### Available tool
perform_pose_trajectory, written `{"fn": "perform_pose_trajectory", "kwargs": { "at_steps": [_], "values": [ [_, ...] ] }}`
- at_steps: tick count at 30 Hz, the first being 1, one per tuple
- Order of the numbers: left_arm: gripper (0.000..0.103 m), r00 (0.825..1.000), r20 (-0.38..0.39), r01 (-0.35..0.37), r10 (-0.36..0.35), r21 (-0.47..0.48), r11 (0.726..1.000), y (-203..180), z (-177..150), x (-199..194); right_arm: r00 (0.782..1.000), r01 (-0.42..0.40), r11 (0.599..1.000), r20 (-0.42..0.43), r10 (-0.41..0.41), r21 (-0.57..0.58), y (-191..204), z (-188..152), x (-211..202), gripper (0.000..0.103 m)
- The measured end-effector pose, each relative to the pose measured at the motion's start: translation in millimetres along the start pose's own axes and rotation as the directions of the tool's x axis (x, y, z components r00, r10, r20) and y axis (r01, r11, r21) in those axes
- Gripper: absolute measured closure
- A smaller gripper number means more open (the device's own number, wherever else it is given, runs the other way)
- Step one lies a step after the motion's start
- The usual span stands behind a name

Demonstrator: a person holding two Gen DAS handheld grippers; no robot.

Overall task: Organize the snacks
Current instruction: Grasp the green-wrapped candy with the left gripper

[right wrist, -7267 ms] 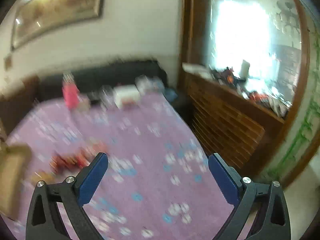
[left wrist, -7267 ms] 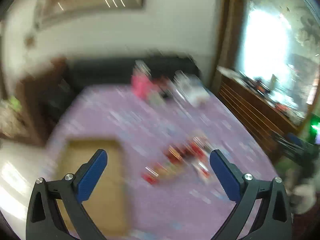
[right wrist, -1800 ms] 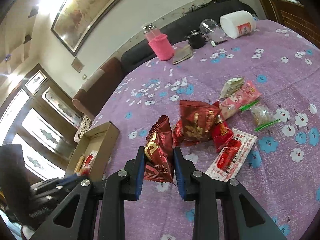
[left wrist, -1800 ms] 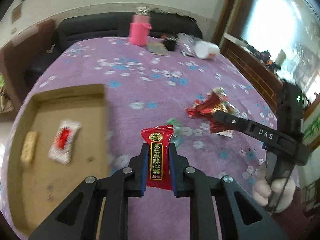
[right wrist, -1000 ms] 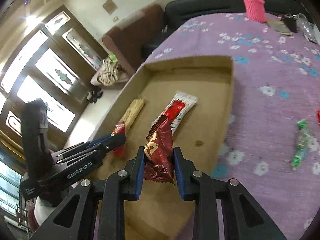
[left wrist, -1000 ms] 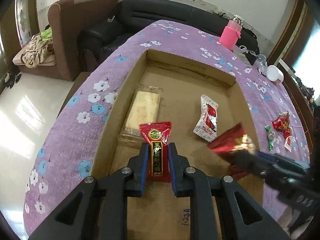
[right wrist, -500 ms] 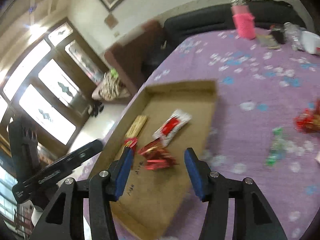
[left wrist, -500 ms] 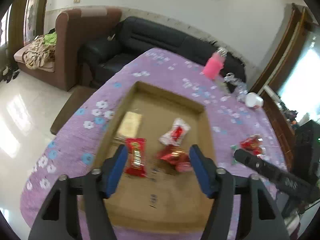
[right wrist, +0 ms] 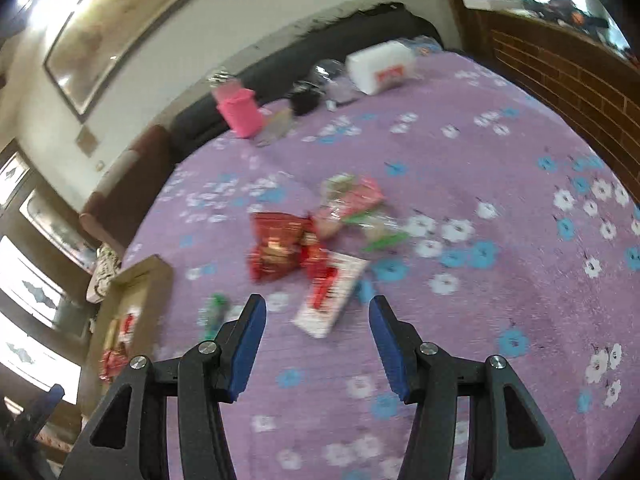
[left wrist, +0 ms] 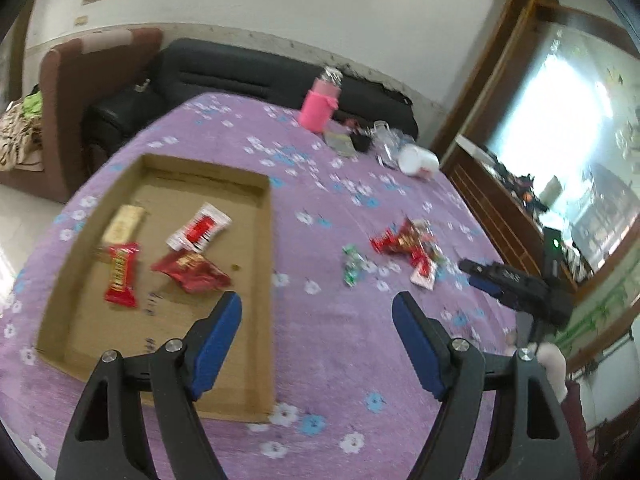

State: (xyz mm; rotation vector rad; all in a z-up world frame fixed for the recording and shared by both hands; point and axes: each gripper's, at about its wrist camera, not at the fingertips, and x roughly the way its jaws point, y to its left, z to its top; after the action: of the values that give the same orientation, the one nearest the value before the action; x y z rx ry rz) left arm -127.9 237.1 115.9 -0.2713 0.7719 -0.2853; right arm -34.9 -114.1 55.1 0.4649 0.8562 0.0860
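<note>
A shallow cardboard tray (left wrist: 267,264) lies on the purple flowered tablecloth and holds several snack packets: a red bar (left wrist: 120,276), a crumpled red packet (left wrist: 192,272), a red-and-white packet (left wrist: 199,227) and a pale bar (left wrist: 122,223). A pile of loose snacks (left wrist: 408,244) lies to its right, with a green candy (left wrist: 352,266) beside it. My left gripper (left wrist: 316,322) is open and empty above the tray's right edge. My right gripper (right wrist: 316,322) is open and empty just before the snack pile (right wrist: 304,240), over a white-and-red packet (right wrist: 332,304). The tray (right wrist: 132,280) shows at far left.
A pink bottle (left wrist: 320,104), a black cup (right wrist: 304,100), clear wrappers and a white tub (left wrist: 416,160) stand at the table's far side. A black sofa (left wrist: 260,72) and a brown armchair (left wrist: 80,80) lie beyond. A wooden cabinet (right wrist: 568,64) stands right.
Both grippers let go of their red packets into the tray and opened. Both have since swung right, the right one to the snack pile.
</note>
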Motion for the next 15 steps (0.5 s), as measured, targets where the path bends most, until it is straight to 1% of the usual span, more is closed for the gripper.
{"fn": "perform_pose_trajectory", "kwargs": {
  "at_steps": [2,5,9,13,15],
  "values": [
    [0.026,1.000,-0.028,0.000,0.000,0.008,1.000,-7.0,-4.5,8.5,1.000,-0.013,1.000,-0.012,0.013,0.009,-2.5,1.0,11.5,0.046],
    [0.026,0.999,-0.051,-0.016,0.016,0.017,1.000,-13.9,-8.2,20.5,1.000,0.003,1.000,-0.025,-0.003,-0.012,7.1,2.9,30.8,0.046],
    [0.026,0.997,-0.068,-0.030,0.033,0.043,0.999,-24.1,-10.3,34.9,0.998,0.058,0.996,-0.022,-0.060,-0.069,19.8,1.4,54.1,0.046],
    [0.026,0.994,-0.100,-0.041,0.050,0.086,0.995,-39.0,-9.8,57.1,0.992,0.119,0.988,-0.022,-0.121,-0.102,26.4,1.5,77.7,0.046],
    [0.026,0.992,-0.112,-0.040,0.052,0.108,0.993,-46.4,-7.8,69.7,0.989,0.143,0.982,-0.002,-0.145,-0.123,28.8,2.7,81.5,0.046]
  ]
}}
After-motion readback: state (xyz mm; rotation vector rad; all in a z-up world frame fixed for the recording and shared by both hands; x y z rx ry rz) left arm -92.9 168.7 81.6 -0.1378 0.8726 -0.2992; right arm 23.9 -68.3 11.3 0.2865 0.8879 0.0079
